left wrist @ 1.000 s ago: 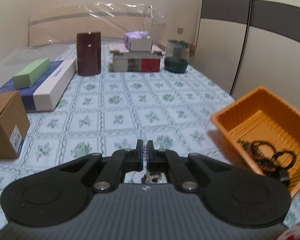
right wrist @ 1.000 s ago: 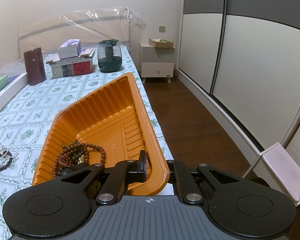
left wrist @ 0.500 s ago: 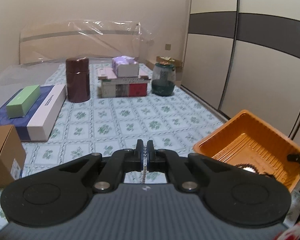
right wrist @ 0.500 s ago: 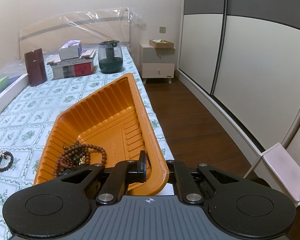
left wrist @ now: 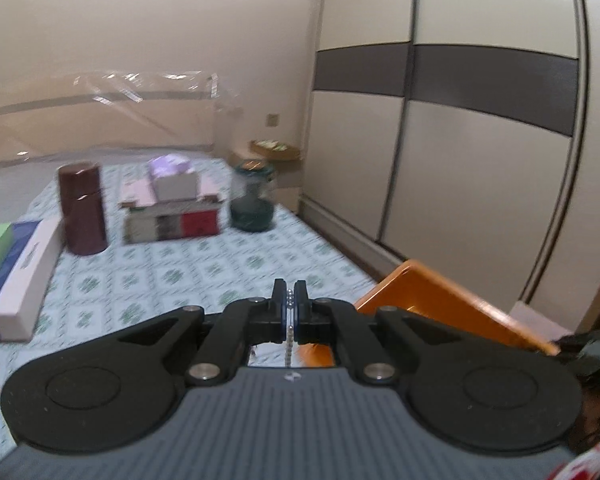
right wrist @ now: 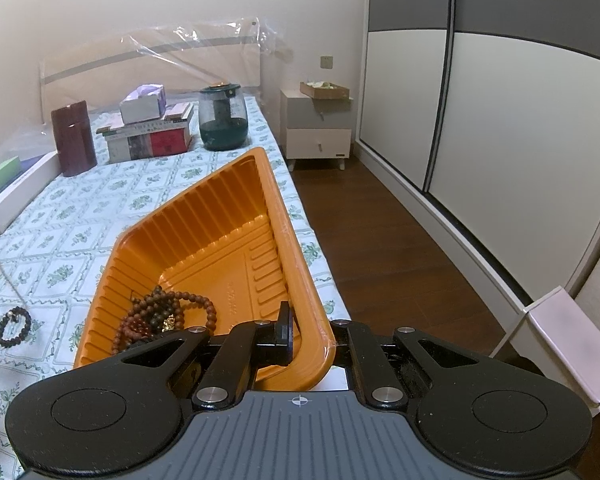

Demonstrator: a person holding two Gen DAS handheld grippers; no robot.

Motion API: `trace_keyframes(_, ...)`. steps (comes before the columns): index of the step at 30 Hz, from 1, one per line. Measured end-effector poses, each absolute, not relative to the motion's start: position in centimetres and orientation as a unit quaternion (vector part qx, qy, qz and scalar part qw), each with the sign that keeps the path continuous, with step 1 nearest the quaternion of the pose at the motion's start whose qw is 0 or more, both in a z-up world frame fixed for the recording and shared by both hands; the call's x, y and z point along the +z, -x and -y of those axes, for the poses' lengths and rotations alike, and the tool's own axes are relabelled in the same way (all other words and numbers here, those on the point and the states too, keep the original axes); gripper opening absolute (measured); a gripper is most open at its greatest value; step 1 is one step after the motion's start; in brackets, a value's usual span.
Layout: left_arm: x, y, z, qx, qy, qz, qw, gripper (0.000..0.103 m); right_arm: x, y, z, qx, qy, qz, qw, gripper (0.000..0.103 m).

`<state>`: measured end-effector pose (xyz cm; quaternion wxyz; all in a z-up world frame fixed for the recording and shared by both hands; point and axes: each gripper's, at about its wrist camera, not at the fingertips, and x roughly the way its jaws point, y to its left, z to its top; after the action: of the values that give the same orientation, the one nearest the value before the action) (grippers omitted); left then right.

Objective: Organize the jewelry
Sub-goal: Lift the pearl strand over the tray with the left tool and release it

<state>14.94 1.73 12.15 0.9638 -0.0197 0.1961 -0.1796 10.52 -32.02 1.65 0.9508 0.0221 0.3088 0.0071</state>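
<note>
Patterned bedspread [right wrist: 148, 184]; orange tray [right wrist: 204, 232] near edge; black bracelet [right wrist: 14, 326] beside.

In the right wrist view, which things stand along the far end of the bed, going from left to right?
Dark red canister → stack of boxes with a tissue box on top → dark green glass jar; then, off the bed, the bedside cabinet.

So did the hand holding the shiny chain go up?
Yes. The left gripper rose: its tips, once low against the flowered cloth, now sit higher, lifting the chain.
</note>
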Motion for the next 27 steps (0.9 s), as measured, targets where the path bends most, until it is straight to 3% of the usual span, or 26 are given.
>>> trace_keyframes(10,15.4,-15.9,4.9,-0.271,0.012,-0.168,0.948,0.002,1.6,-10.6,32.2,0.008,-0.027,-0.307,0.951,0.007)
trace_keyframes(27,11.0,-18.6,10.6,-0.326,0.000,-0.225,0.918,0.002,1.4,-10.8,32.3,0.008,-0.029,-0.308,0.951,0.007)
